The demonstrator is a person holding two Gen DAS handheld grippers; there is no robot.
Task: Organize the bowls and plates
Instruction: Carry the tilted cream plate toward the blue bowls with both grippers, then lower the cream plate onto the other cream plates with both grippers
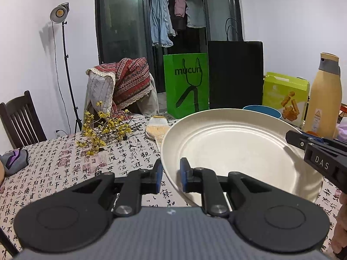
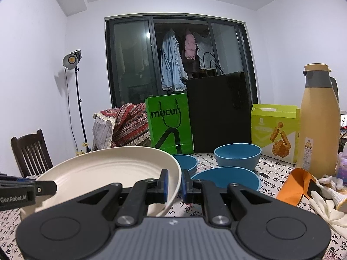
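Observation:
A cream plate (image 1: 234, 151) hangs over the patterned tablecloth (image 1: 65, 169), held at two opposite rims. My left gripper (image 1: 171, 172) is shut on its near-left rim, a blue pad on each side. In the right wrist view the plate (image 2: 104, 171) lies left of centre, and my right gripper (image 2: 174, 182) is shut on its right rim. Each gripper shows in the other's view: the right gripper (image 1: 291, 137) on the far rim, the left gripper (image 2: 52, 187) at the left edge. Three blue bowls (image 2: 237, 158) (image 2: 186, 162) (image 2: 225, 179) stand just beyond the plate.
A green bag (image 2: 169, 123), a black bag (image 2: 219, 110), a green snack box (image 2: 275, 130) and a tall tan flask (image 2: 318, 125) line the back of the table. Yellow flowers (image 1: 102, 127) and a knitted glove (image 1: 156, 127) lie left. An orange item (image 2: 297, 184) and white gloves (image 2: 329, 208) lie right.

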